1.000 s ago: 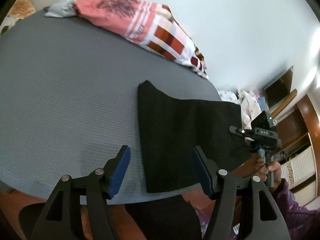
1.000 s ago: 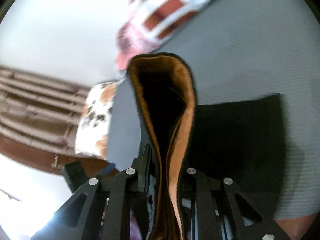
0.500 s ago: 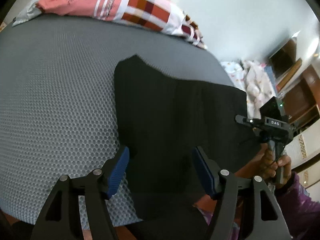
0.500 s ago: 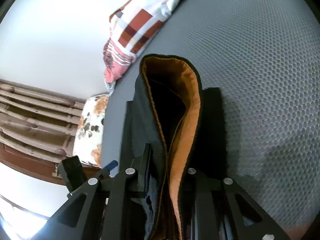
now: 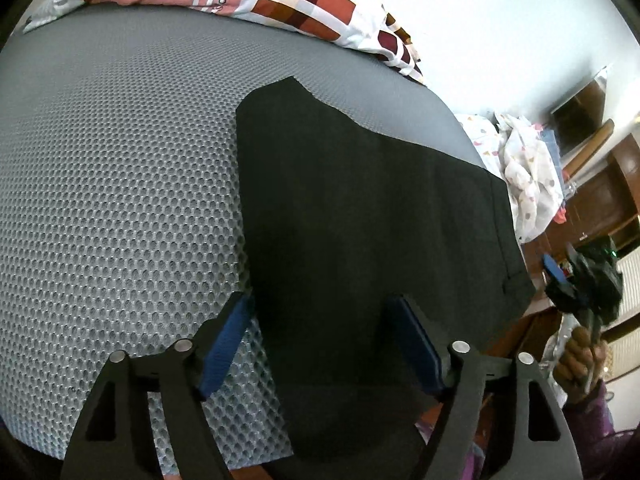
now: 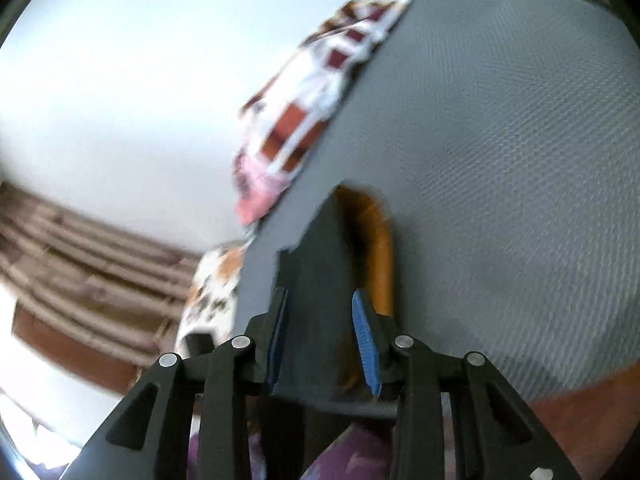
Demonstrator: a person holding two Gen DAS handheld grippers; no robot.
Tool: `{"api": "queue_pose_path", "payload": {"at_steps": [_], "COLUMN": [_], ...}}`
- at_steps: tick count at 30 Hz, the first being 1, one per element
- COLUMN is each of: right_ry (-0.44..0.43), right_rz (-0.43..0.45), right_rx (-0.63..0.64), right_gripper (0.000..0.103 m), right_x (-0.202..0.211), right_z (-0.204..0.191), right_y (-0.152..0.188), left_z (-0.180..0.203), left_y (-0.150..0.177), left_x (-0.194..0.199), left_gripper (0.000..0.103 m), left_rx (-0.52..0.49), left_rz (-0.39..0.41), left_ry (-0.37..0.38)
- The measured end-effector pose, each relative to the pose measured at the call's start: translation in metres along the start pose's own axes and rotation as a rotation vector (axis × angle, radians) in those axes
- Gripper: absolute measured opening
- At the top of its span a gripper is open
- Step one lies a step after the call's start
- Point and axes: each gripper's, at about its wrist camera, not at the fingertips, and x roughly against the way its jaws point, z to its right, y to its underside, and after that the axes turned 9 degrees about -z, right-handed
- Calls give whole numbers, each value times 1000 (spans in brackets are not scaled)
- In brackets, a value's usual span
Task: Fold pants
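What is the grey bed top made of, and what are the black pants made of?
The bed top looks like grey mesh fabric, matte: it shows a regular honeycomb of little holes. The pants look like soft, thick matte cloth, lying flat with hardly a crease. In the right wrist view their inside is orange and looks fuzzy, maybe fleece, but that view is blurred.

A bed (image 5: 120,184) covered in grey honeycomb-mesh fabric stands against a plain pale wall (image 5: 500,32), with a pink and checked blanket (image 5: 288,4) bunched along its far edge. Past its far right corner lies a heap of white patterned cloth (image 5: 528,176) before dark wooden furniture (image 5: 600,200). In the right wrist view, blurred brown slatted woodwork (image 6: 80,248) runs below the wall.
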Motion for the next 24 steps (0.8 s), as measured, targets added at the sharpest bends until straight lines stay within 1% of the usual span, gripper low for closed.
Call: {"api": "queue_pose_path", "payload": {"at_steps": [2, 4, 5, 7, 8, 10, 14, 17, 19, 20, 21, 23, 24], "right_ry": [33, 17, -3, -89, -98, -50, -39, -15, -16, 0, 8, 35, 34], "right_rz": [-45, -84, -89, -86, -91, -104, -94, -92, -81, -75, -77, -83, -83], "right_rx": [9, -18, -45, -115, -139, -158, -183, -193, -191, -184, -184, -199, -209], "right_gripper": [32, 32, 32, 32, 32, 32, 32, 33, 37, 44, 48, 51, 52], "right_x": [-7, -15, -16, -17, -19, -22, -23, -24, -20, -17, -16, -16, -15], "right_z": [-6, -3, 0, 11, 15, 20, 26, 25, 21, 19, 19, 22, 25], "right_y": [9, 15, 20, 25, 27, 30, 32, 28, 29, 30, 30, 32, 33], "left_z": [3, 4, 4, 3, 3, 1, -4, -5, -6, -7, -7, -8, -8], "left_y": [0, 0, -1, -3, -4, -5, -2, -2, -1, 0, 0, 1, 2], "left_x": [-1, -1, -2, -2, -2, -2, 2, 3, 4, 5, 5, 5, 5], "left_gripper": [80, 81, 81, 81, 81, 81, 81, 81, 81, 81, 81, 81, 81], "left_rx": [-6, -14, -14, -6, -4, -1, 3, 3, 8, 11, 12, 12, 13], "left_rz": [3, 1, -3, -6, -5, 0, 3, 1, 0, 2, 4, 5, 5], "left_ry": [-1, -5, -8, -3, 1, 8, 11, 10, 11, 16, 18, 17, 15]}}
